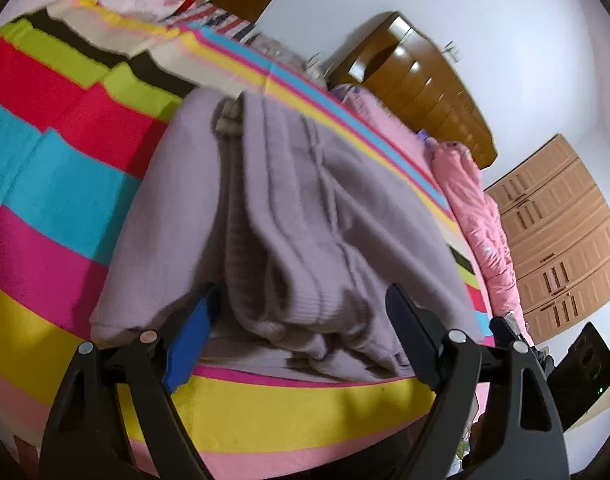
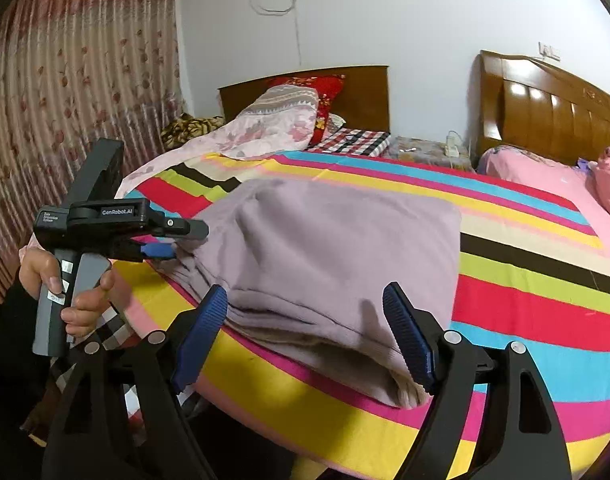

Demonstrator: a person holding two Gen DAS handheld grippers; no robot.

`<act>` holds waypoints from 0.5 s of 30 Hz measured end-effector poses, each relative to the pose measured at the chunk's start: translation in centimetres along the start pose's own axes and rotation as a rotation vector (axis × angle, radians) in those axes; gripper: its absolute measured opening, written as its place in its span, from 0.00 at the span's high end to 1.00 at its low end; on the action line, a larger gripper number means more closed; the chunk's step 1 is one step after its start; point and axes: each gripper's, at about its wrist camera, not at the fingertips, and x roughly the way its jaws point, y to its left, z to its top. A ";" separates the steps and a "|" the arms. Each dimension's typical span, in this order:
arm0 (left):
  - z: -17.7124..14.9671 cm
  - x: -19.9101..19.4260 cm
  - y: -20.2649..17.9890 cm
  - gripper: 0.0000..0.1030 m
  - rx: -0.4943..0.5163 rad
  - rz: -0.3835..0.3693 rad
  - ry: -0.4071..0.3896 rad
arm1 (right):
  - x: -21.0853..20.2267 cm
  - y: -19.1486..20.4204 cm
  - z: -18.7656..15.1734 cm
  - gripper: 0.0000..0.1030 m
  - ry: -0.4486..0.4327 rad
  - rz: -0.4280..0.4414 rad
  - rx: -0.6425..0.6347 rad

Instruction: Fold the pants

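Observation:
The lilac pants (image 1: 289,216) lie folded in several layers on the striped bedspread (image 1: 57,184), near its front edge. My left gripper (image 1: 301,300) is open, its jaws either side of the bunched near end of the pants. In the right wrist view the pants (image 2: 329,252) form a thick folded bundle. My right gripper (image 2: 305,312) is open, its blue pads either side of the bundle's near corner. The left gripper (image 2: 185,240) shows there at the bundle's left edge, held in a hand.
The striped bedspread (image 2: 525,280) covers the bed. A pink quilt (image 1: 477,216) lies along the far side by a wooden headboard (image 2: 553,116). Pillows and a floral blanket (image 2: 273,128) are piled at the second headboard. A curtain (image 2: 73,92) hangs on the left. A wardrobe (image 1: 557,232) stands beyond.

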 end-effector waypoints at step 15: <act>1.8 2.7 -0.6 0.36 -0.043 0.040 0.006 | -1.0 -2.9 -4.1 0.18 0.073 -0.141 -0.065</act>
